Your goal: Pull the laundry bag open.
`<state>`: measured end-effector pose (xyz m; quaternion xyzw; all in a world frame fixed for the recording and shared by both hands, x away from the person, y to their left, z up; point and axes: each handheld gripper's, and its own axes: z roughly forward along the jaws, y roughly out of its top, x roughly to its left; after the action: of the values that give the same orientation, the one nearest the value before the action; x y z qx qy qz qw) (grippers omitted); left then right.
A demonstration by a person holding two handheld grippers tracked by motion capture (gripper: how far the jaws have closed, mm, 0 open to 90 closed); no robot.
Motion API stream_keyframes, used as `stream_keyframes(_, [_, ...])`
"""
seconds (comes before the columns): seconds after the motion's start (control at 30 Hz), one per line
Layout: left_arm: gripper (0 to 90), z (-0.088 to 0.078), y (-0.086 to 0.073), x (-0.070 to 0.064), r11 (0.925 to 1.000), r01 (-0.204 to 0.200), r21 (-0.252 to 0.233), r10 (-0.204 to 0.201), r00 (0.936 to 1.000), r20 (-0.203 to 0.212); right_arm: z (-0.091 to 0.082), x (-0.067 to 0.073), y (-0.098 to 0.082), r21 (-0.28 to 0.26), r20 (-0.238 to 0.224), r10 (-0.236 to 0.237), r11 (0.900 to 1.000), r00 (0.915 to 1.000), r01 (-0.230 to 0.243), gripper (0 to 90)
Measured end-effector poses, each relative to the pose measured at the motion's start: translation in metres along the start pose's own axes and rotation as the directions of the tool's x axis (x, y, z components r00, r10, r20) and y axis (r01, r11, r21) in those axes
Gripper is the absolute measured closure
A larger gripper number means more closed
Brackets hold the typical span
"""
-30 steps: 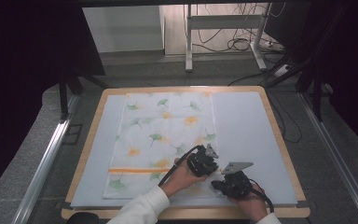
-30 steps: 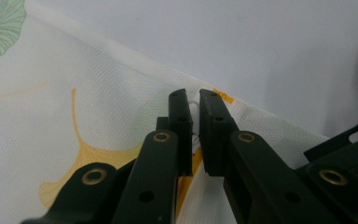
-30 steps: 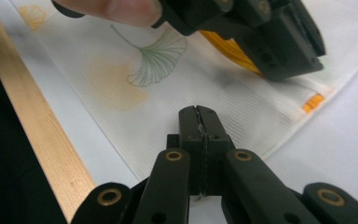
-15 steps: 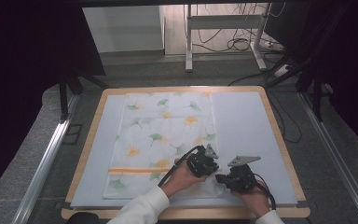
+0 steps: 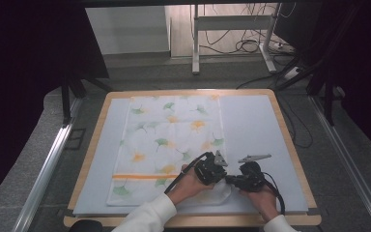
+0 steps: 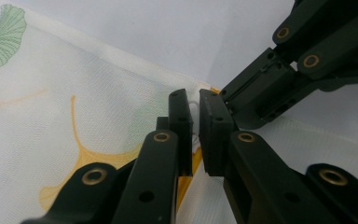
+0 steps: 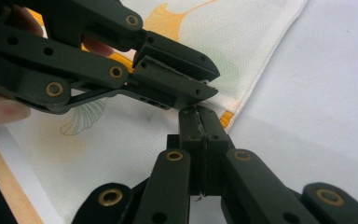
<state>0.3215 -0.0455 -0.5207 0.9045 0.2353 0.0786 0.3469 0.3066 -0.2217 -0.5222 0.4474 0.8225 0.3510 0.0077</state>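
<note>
The worktop [image 5: 290,145] is a wood-edged board under a pale blue-grey mat, standing on grey speckled floor [image 5: 140,77]. Silver rails [image 5: 43,174] run along both sides. Beyond its far edge a white wall panel [image 5: 125,29] meets a strip of wood flooring, where a metal desk frame [image 5: 232,21] stands among tangled black cables [image 5: 251,46]. Dark curtains [image 5: 19,72] close both flanks.

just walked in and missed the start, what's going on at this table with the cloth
A person works on a leaf-print cloth spread flat on a pale mat on the table. Both hand-held grippers meet at the cloth's near right corner. The left hand-held gripper has its jaws closed on a bit of the cloth's edge, and the right hand-held gripper is shut on the fabric right beside it. The rest of the cloth lies flat, so no fold or lift has started yet.
</note>
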Motion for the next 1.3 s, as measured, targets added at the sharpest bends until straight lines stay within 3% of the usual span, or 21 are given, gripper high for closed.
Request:
stream_keyframes(0.47, [85.1, -0.006, -0.004, 0.005, 0.9997, -0.004, 0.024, 0.004, 1.0000, 0.005, 0.000, -0.004, -0.001, -0.006, -0.027, 0.030, 1.000, 0.9992, -0.031, 89.5])
stream_keyframes(1.3, [85.1, -0.016, -0.016, 0.011, 0.9996, 0.010, 0.026, -0.010, 1.0000, 0.002, 0.000, -0.005, -0.002, -0.009, -0.031, 0.020, 1.000, 0.9993, -0.020, 89.4])
